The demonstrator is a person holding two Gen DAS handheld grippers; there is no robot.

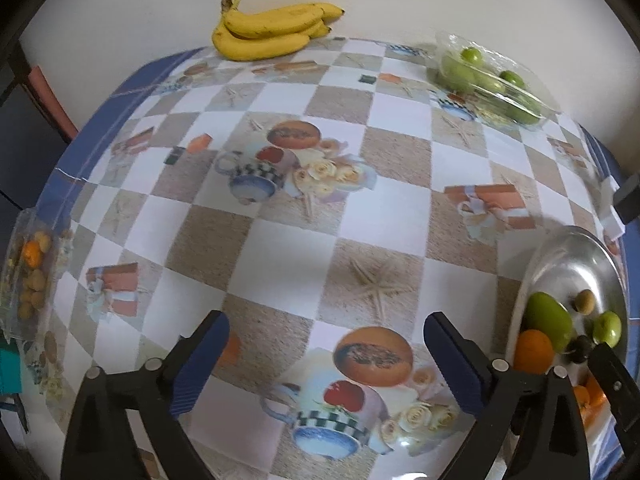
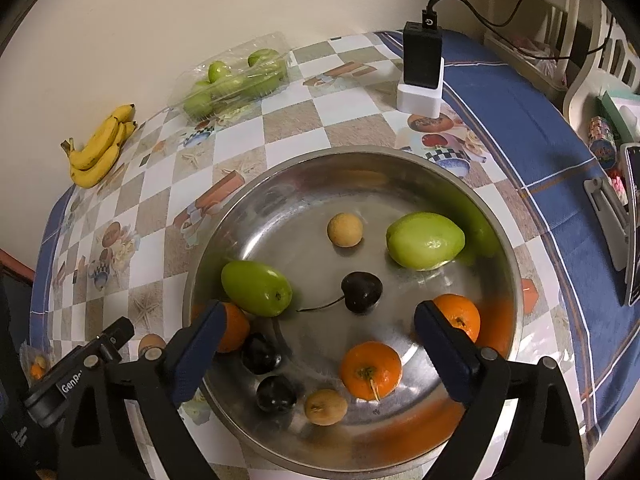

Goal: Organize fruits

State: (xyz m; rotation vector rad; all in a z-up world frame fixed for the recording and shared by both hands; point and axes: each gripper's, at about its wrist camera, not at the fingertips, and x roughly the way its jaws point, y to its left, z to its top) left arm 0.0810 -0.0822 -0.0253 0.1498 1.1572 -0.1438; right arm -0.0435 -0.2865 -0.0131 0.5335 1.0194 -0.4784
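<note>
Fruit fills the steel bowl [image 2: 496, 216] under the right gripper [image 2: 320, 340], whose jaws gape wide with nothing between them: green fruits [image 2: 426, 240], oranges [image 2: 370, 370], cherries [image 2: 362, 290]. Only this view shows the charger [image 2: 422, 54]. The left gripper [image 1: 326, 356], equally wide and empty, hangs over bare tablecloth [image 1: 280, 240]; its view alone clearly shows the bag [image 1: 34, 276] at the left edge. Bananas [image 1: 264, 28] and a clear pack [image 1: 492, 80] lie by the wall.

"GenR…" on left gripper [image 2: 120, 332]
</note>
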